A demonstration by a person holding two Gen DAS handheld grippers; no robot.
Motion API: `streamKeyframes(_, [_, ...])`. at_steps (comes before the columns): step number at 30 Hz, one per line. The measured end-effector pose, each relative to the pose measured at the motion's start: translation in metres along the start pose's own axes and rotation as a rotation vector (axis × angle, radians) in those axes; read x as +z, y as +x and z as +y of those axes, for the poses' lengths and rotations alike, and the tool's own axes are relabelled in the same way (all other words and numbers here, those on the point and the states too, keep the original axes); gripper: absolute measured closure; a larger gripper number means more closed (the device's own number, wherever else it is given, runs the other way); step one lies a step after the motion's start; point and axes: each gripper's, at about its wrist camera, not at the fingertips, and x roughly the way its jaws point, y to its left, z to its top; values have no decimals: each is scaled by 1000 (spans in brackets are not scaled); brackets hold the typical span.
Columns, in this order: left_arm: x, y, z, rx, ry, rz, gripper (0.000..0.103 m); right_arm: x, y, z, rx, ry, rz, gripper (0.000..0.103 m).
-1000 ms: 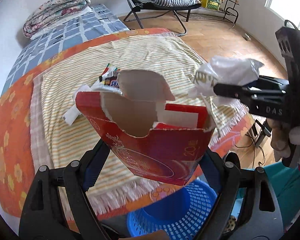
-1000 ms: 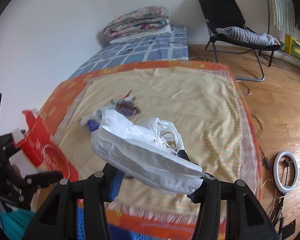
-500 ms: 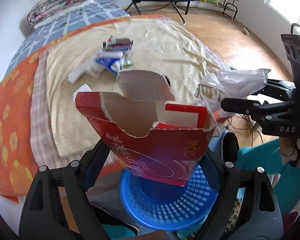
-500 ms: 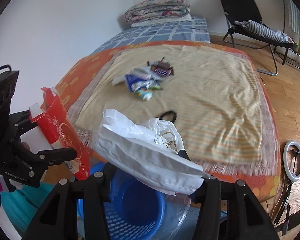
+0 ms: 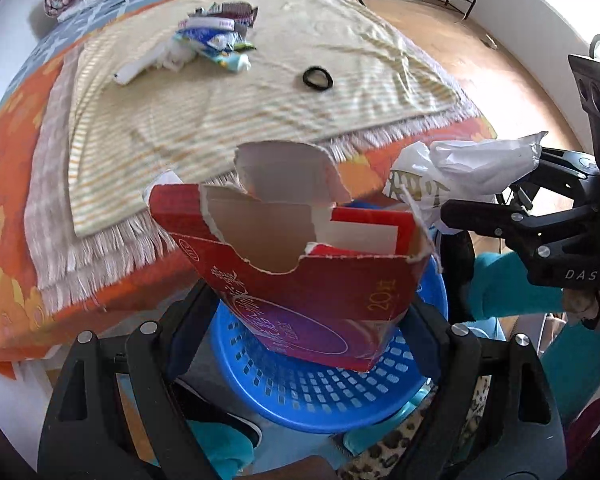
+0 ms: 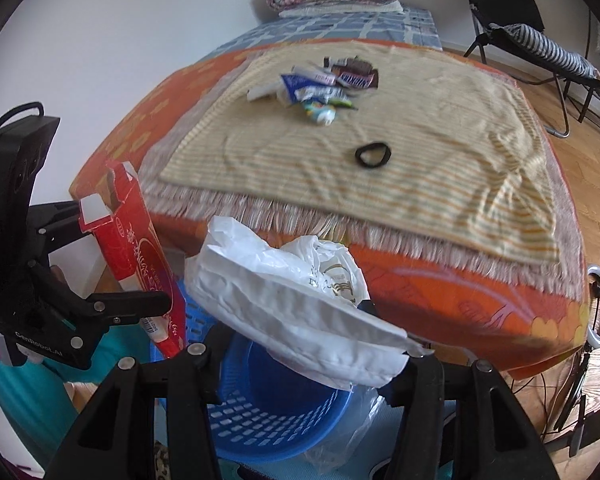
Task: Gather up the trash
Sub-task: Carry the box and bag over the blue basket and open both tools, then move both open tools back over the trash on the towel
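From my left wrist, my left gripper (image 5: 308, 316) clamps a torn red cardboard box (image 5: 300, 264) over the blue mesh basket (image 5: 324, 392), ready to drop. From my right wrist, my right gripper (image 6: 304, 344) pinches a crumpled white plastic bag (image 6: 296, 300) (soft, crinkly) above the same basket; wrappers (image 6: 324, 84) wait on the striped blanket (image 6: 420, 160).

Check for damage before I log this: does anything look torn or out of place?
The red cardboard box has a ragged, torn-open top. A black hair tie lies alone on the striped yellow blanket.
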Motion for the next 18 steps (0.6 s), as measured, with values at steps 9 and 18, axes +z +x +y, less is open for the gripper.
streamKeyframes(9, [-8,3,1,2,7,10,15,-8,9,4,2,0,28,19])
streamKeyframes(18, [-9,5,5,2,-5,19,15,-6,11,3,11,12,31,19])
